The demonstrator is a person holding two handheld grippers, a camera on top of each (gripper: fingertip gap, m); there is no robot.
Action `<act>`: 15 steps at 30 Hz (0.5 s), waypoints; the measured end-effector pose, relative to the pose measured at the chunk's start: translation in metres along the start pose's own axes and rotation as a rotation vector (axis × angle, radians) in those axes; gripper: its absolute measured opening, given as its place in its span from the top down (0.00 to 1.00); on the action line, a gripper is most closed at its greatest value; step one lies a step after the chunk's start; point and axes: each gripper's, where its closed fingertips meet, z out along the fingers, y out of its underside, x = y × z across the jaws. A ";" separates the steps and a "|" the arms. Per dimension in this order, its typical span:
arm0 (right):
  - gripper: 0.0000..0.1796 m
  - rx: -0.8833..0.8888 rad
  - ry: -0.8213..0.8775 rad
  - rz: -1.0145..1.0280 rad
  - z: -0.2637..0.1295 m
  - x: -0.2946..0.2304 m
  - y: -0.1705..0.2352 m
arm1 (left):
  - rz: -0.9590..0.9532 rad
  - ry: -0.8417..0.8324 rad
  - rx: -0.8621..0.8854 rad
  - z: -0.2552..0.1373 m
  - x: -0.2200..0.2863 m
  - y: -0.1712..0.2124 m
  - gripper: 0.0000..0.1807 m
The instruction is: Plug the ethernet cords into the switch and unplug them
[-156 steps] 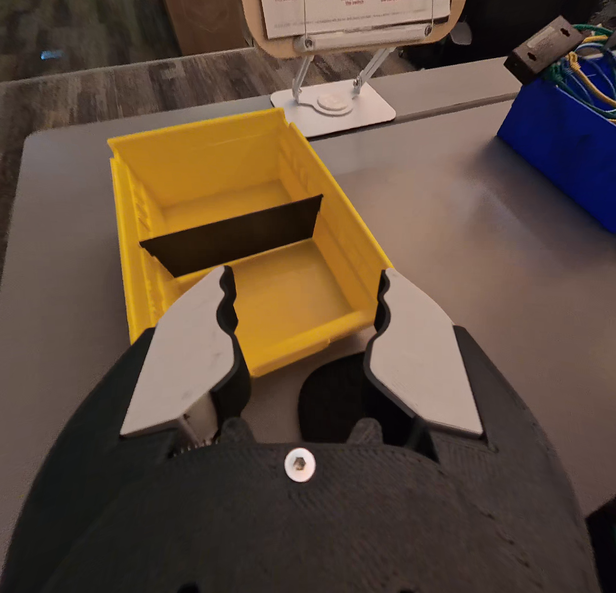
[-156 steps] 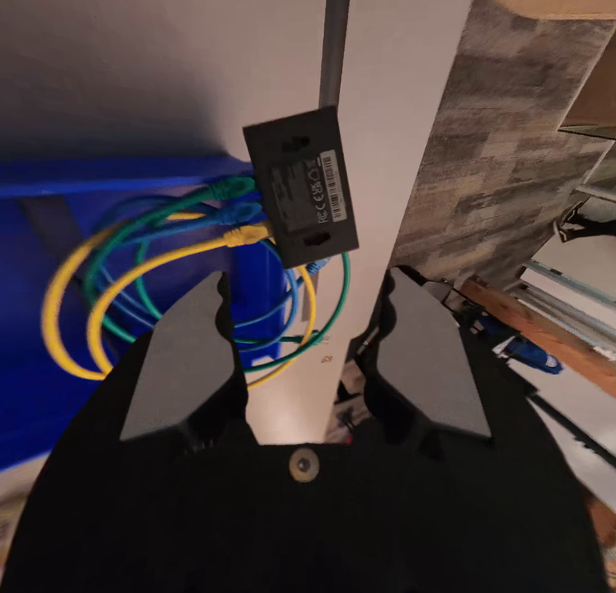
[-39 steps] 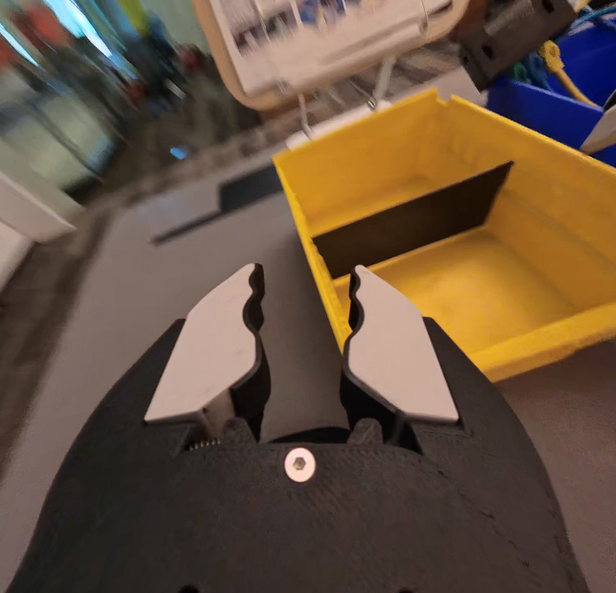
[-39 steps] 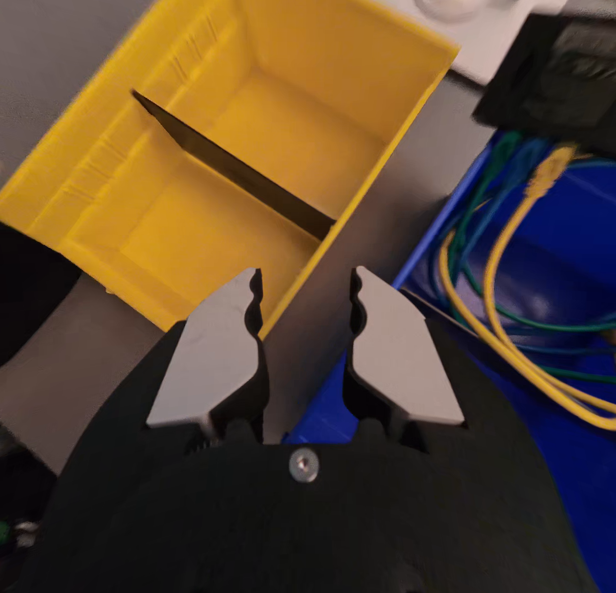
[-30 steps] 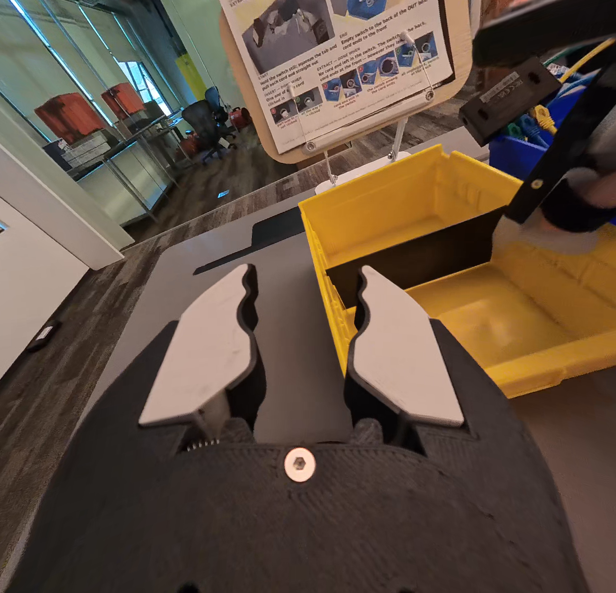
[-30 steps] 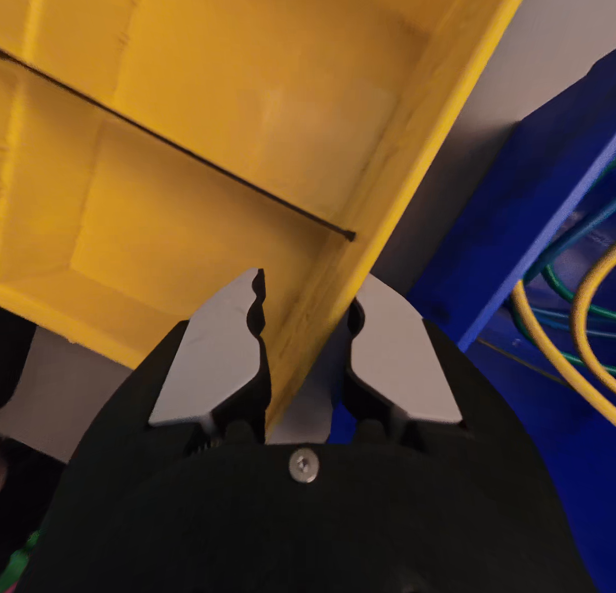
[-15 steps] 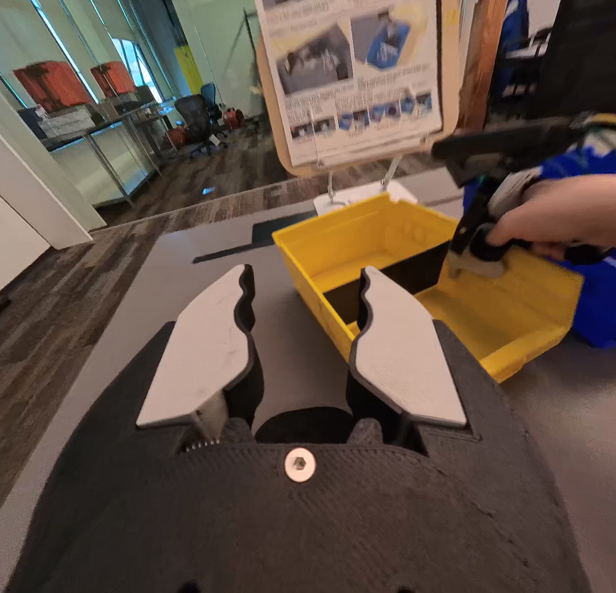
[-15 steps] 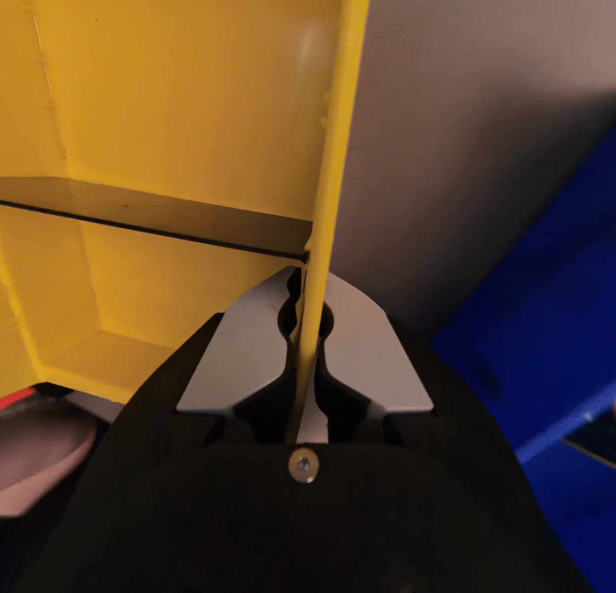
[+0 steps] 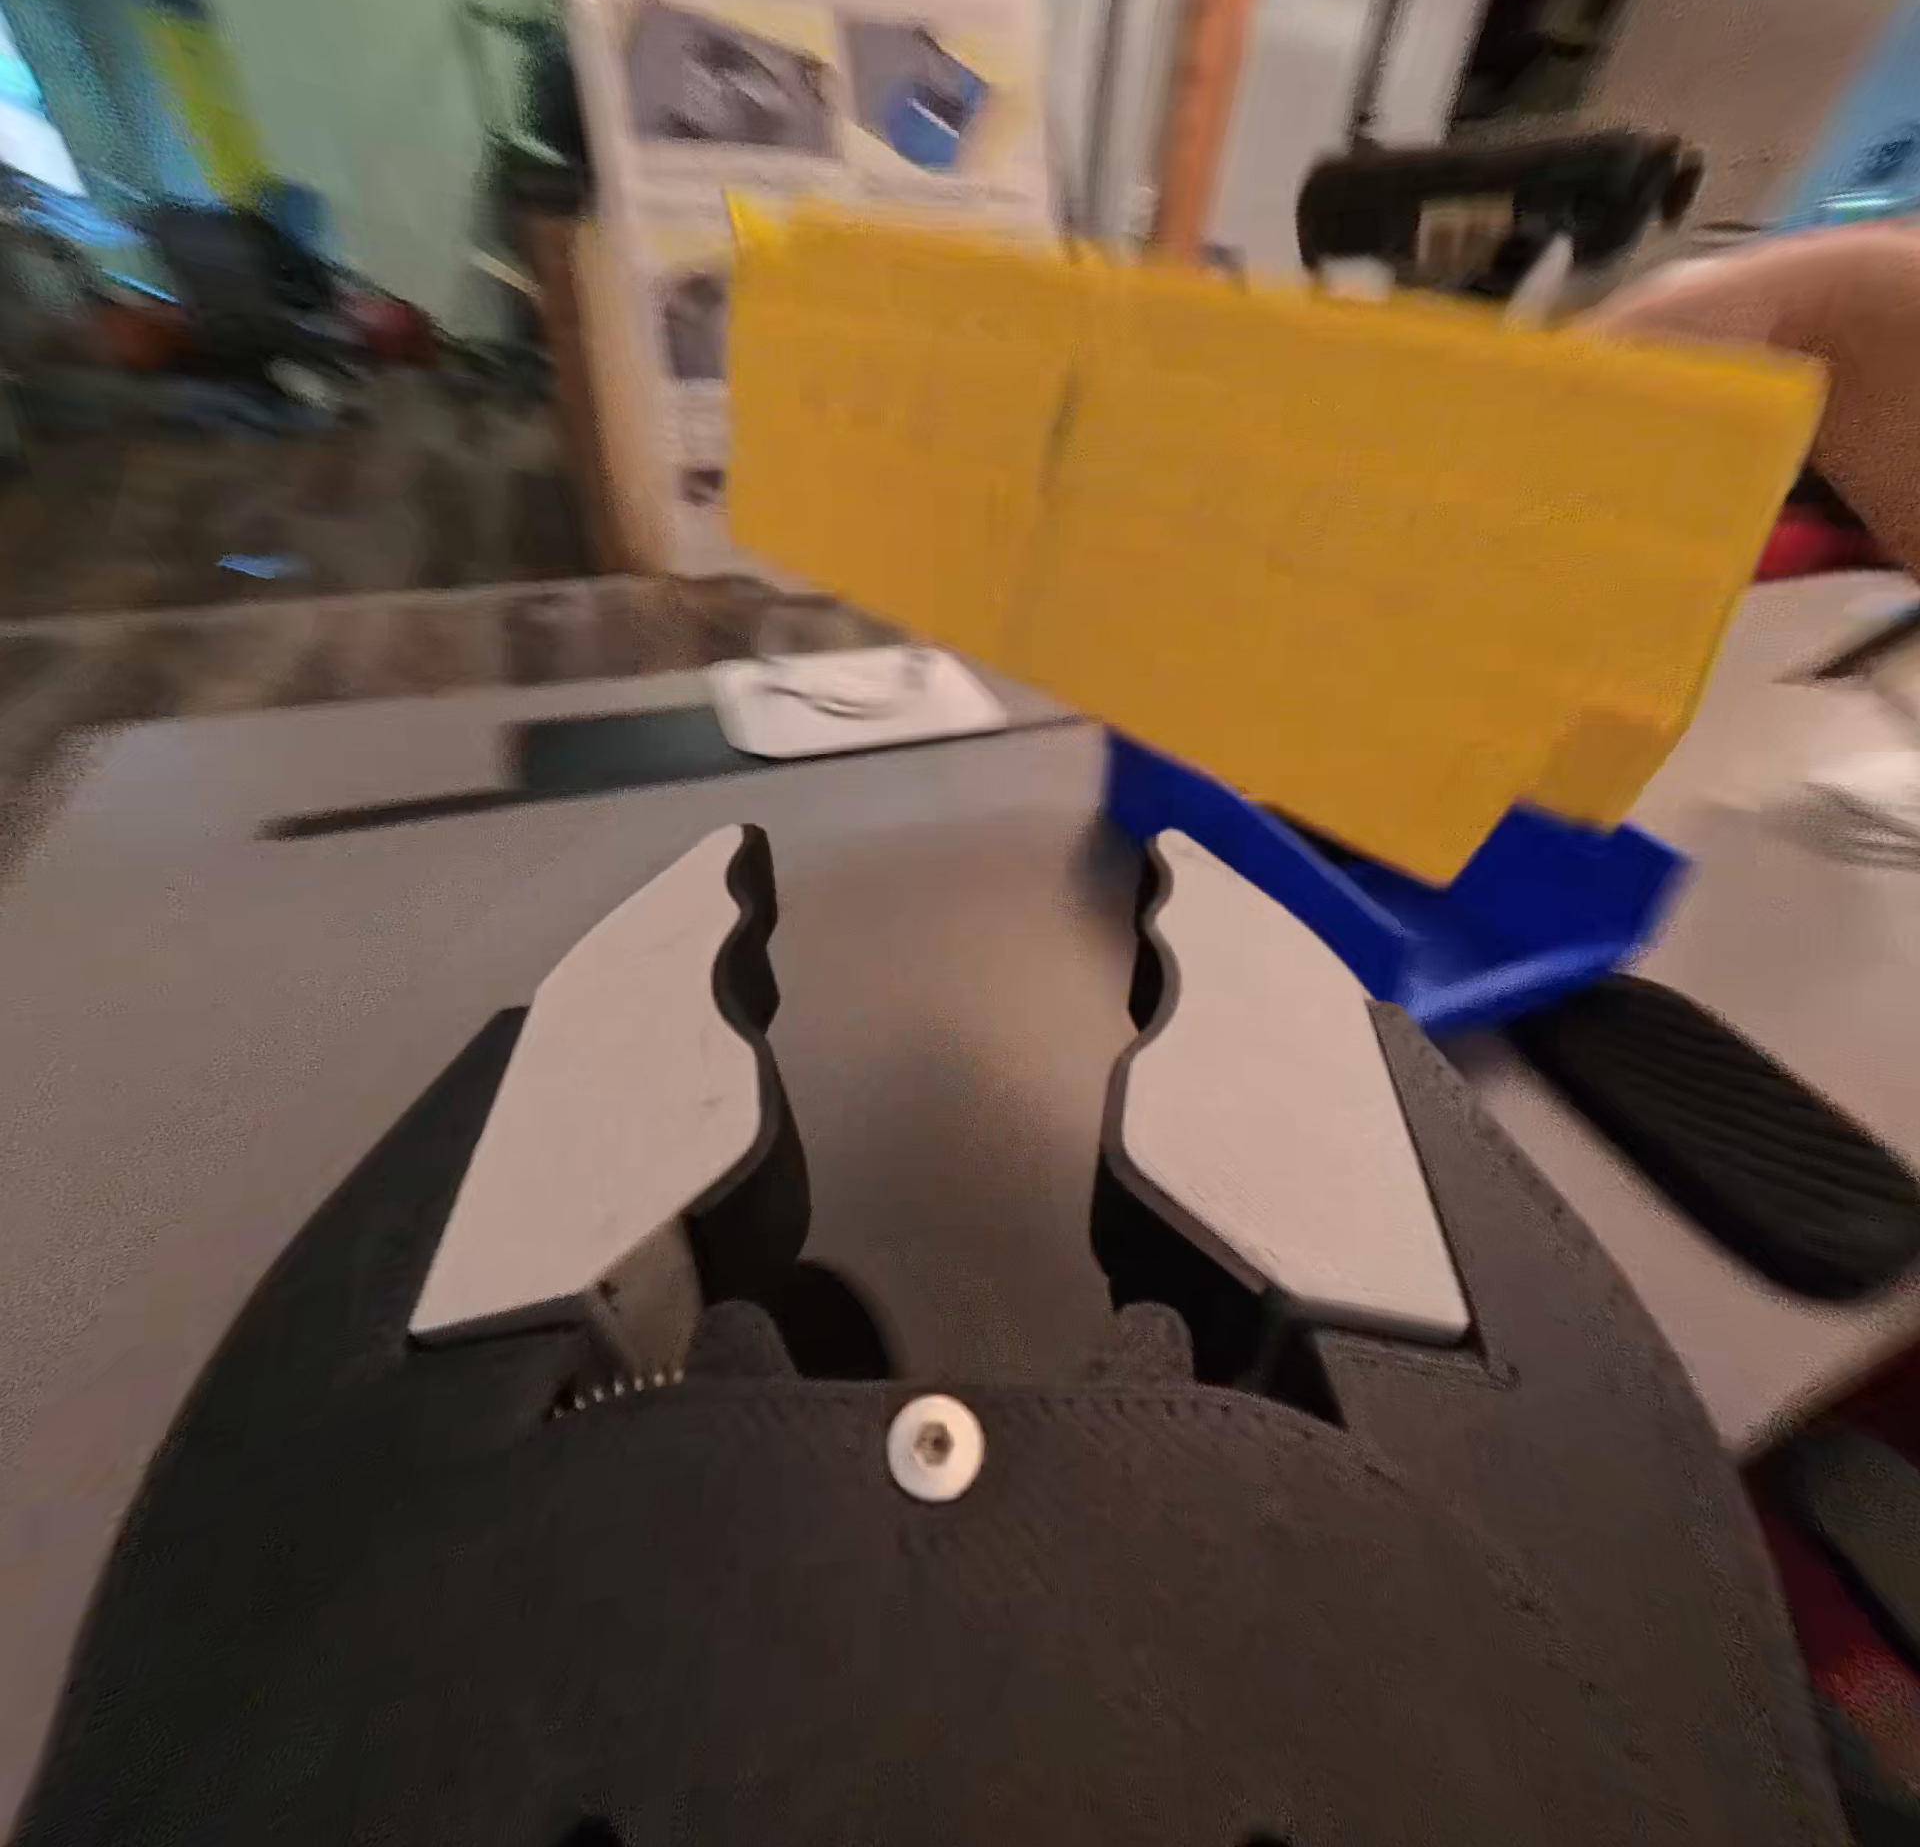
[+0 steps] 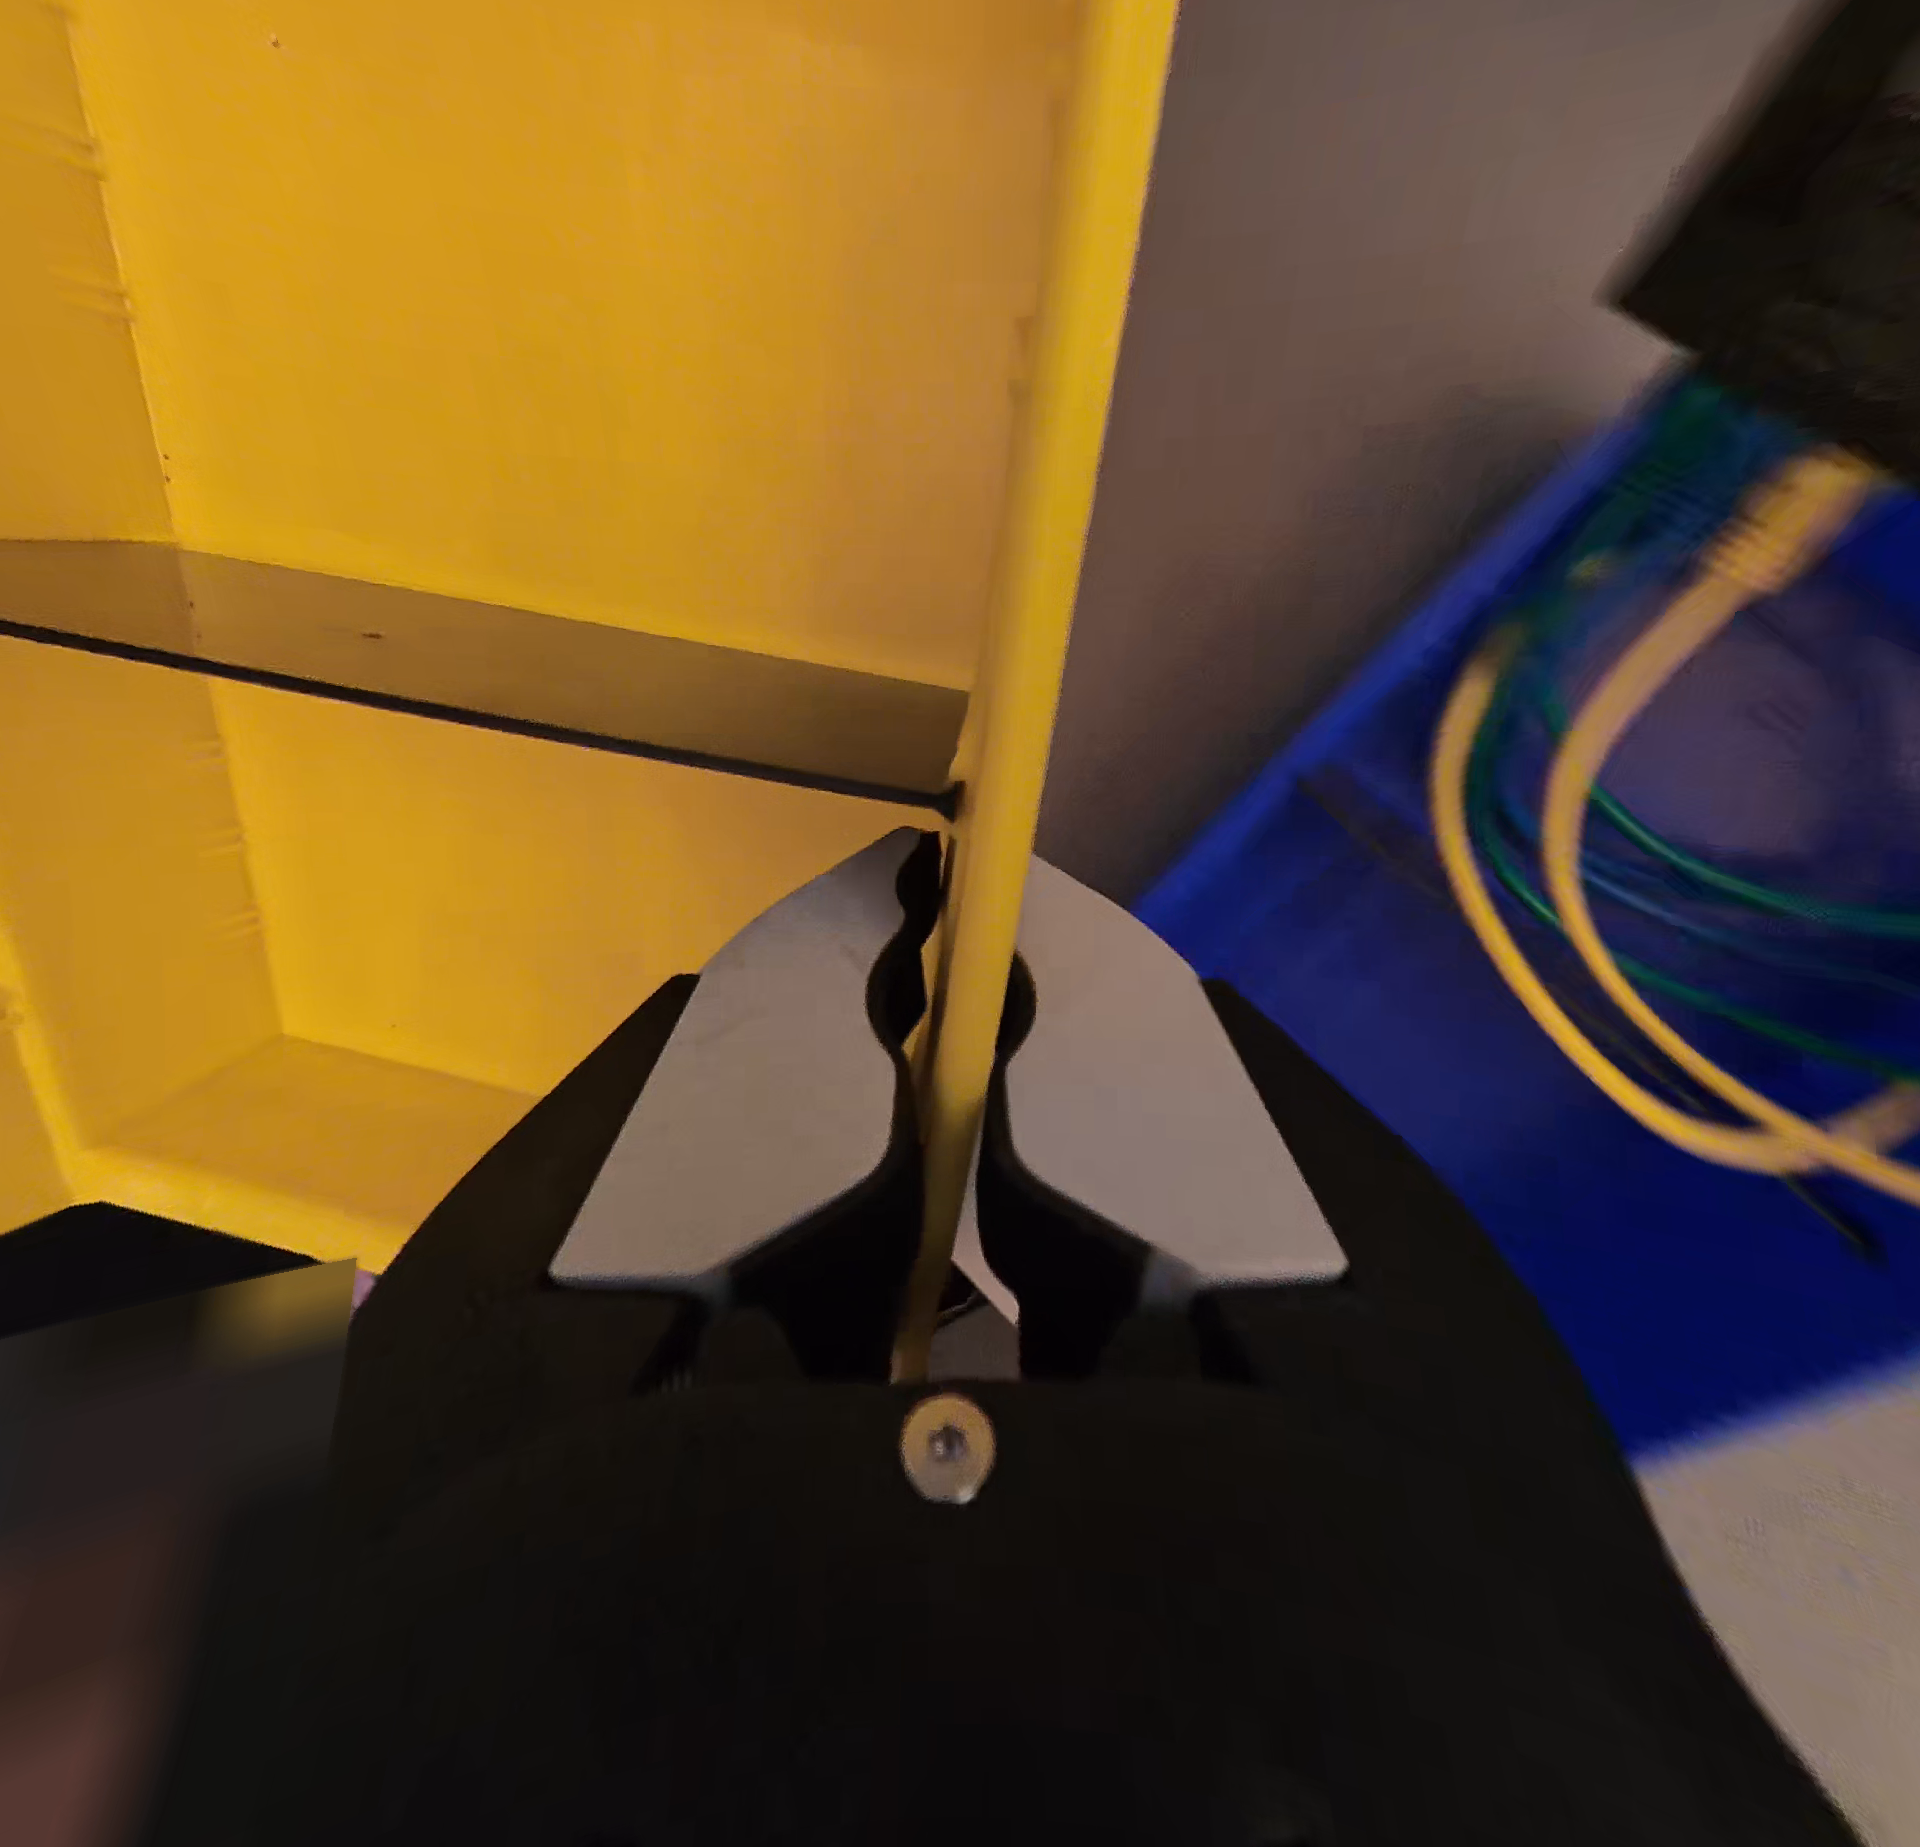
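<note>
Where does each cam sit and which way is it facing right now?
Left wrist view: sits on the left gripper, looks level across the grey table at the yellow bin lifted above the blue bin; own open fingers and a hand show.
Right wrist view: sits on the right gripper, looks down into the yellow bin, own fingers clamping its side wall; blue bin with cords beside.
Shared: both bins.

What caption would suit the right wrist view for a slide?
Right gripper clamped on the side wall of the yellow bin, beside the blue bin holding coloured cords.
</note>
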 end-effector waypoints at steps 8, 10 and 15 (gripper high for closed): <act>0.97 0.248 0.154 0.309 -0.164 0.134 0.132 | -0.241 0.345 -0.318 0.188 0.108 0.084 0.58; 0.97 0.291 0.184 0.408 -0.178 0.173 0.178 | -0.264 0.373 -0.457 0.222 0.128 0.107 0.55; 0.95 0.345 0.215 0.632 -0.169 0.261 0.279 | -0.104 0.307 -0.752 0.268 0.152 0.156 0.54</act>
